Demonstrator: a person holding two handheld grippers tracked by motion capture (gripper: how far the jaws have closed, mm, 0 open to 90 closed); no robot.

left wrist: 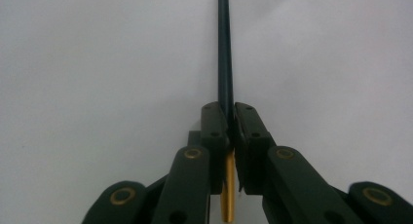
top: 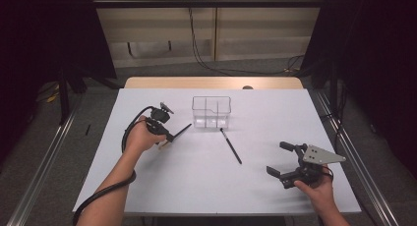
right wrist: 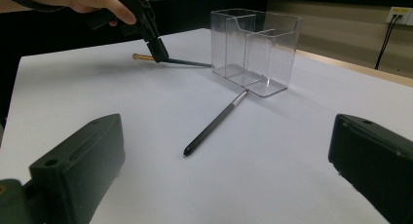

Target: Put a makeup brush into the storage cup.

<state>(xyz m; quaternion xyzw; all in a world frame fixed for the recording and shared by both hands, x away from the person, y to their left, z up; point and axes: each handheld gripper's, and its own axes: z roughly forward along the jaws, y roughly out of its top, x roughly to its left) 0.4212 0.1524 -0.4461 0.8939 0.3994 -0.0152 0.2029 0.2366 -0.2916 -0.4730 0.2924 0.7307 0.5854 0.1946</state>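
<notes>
High view, item list, placed against the clear plastic organizer [top: 212, 111] that stands upright near the far middle of the white table [top: 147, 186].

1. Left gripper [top: 167, 136]: just left of the organizer and nearer the person, held in the left hand [top: 140, 137]. Its jaws are clamped on a dark pen with a gold end [top: 179, 132]. The left gripper view has the pen [left wrist: 225, 53] pinched between the two black pads, the dark shaft running forward over the table and the gold end trailing back between the jaw arms. From the right gripper view, the pen [right wrist: 187, 63] lies low and nearly level, its dark tip just short of the organizer's [right wrist: 255, 48] left wall; whether it touches the table cannot be told.

2. Second dark pen [top: 231, 146]: flat on the table, in front of the organizer, its silver end just beside the front wall, its dark tip pointing away towards the person.

3. Right gripper [top: 285, 159]: well apart from the organizer, to the front right, held in the right hand [top: 314, 189]. Its jaws stand wide, nothing between them.
</notes>
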